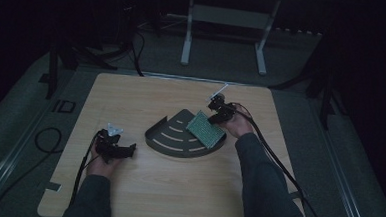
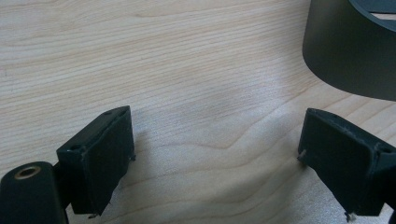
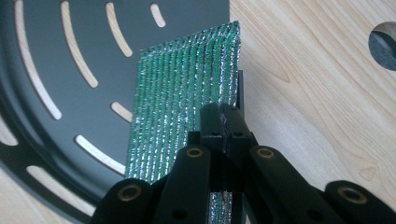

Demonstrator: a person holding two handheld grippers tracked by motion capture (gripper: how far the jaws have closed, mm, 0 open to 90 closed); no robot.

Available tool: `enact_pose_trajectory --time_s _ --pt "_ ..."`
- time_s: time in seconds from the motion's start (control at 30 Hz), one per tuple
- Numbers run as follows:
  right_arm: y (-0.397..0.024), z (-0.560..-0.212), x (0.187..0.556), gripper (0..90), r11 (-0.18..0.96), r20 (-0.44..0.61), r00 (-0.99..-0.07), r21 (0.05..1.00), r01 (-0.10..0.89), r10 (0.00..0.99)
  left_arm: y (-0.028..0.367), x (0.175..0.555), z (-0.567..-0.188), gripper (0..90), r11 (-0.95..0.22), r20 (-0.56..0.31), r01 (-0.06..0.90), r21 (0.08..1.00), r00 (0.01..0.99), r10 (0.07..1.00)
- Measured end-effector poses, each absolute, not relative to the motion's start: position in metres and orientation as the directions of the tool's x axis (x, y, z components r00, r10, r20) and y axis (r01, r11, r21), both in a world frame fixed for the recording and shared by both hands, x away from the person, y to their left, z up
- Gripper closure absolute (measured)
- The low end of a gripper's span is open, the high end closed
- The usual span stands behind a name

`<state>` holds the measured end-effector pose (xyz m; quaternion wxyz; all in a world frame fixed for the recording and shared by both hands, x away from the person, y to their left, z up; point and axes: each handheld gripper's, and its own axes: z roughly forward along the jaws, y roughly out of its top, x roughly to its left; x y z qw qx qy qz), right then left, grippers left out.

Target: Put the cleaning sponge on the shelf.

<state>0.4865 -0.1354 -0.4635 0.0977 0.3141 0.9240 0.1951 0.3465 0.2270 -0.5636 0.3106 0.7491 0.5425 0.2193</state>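
Wooden worktop (image 1: 141, 196) carries a dark tray (image 1: 172, 137); my right gripper (image 3: 223, 116) clamps a green board (image 3: 182, 102), left gripper (image 2: 215, 154) fingers wide.

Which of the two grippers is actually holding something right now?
The right gripper: its jaws are shut on the green sponge pad over the dark slotted tray. The left gripper sits open above bare wood.

We rest our left gripper (image 1: 129, 149) low at the near left with its jaws spread wide, while our right gripper (image 1: 211, 120), arm reaching forward, has its jaws pinched together on a green sheet (image 3: 182, 93).
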Motion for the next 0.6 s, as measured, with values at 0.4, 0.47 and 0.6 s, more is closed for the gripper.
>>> enact_pose_trajectory --time_s 0.4,0.47,0.6 --pt "-0.129 -0.475 0.485 89.3 0.765 -0.128 -0.792 0.389 0.513 0.597 0.227 0.346 -0.564 10.8 -0.219 -0.008 0.676 0.703 0.315 0.949" --pt "-0.129 -0.476 0.485 89.2 0.767 -0.139 -0.791 0.389 0.509 0.596 0.227 0.346 -0.564 10.8 -0.219 -0.008 0.676 0.703 0.315 0.949" --pt "-0.129 -0.476 0.485 88.9 0.769 -0.145 -0.790 0.389 0.508 0.595 0.227 0.346 -0.564 10.8 -0.219 -0.008 0.677 0.703 0.315 0.949"
